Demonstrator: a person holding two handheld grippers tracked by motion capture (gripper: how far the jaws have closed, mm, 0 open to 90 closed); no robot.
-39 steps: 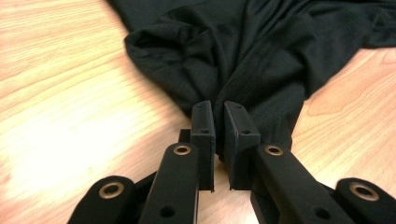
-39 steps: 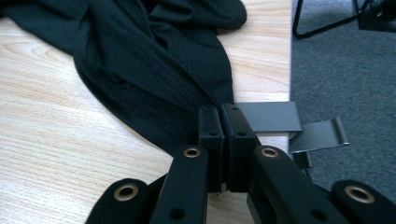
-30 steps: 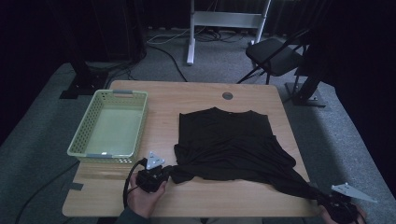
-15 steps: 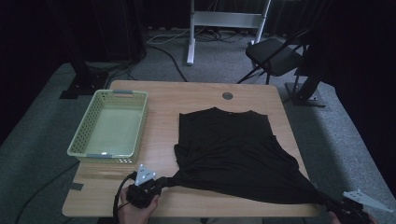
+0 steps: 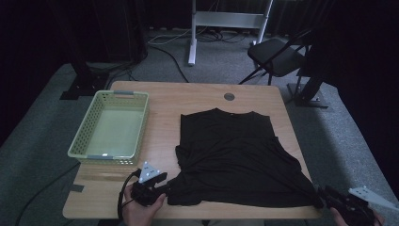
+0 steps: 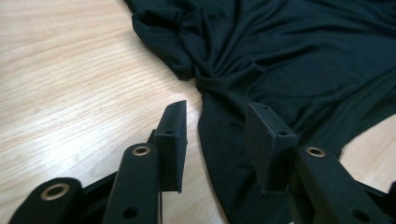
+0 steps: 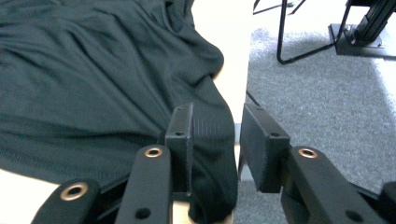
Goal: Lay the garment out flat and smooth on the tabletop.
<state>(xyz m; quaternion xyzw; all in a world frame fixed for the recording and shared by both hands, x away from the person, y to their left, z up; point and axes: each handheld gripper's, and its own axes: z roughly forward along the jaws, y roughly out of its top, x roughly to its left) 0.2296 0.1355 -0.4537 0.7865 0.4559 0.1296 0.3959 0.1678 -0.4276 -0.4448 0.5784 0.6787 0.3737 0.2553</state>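
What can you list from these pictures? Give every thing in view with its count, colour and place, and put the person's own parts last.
shirt: one, black, spread flat on the table right of centre, hem towards the person
basket: one, pale green, on the table's left side
table: one, light wood, middle of the high view
hole: one, grey, near the table's far edge
chair: one, black, on the carpet beyond the table
stand: one, white, at the back
left gripper: one, black, open at the hem's left corner, jaws just opened
right gripper: one, black, open at the hem's right corner, jaws just opened
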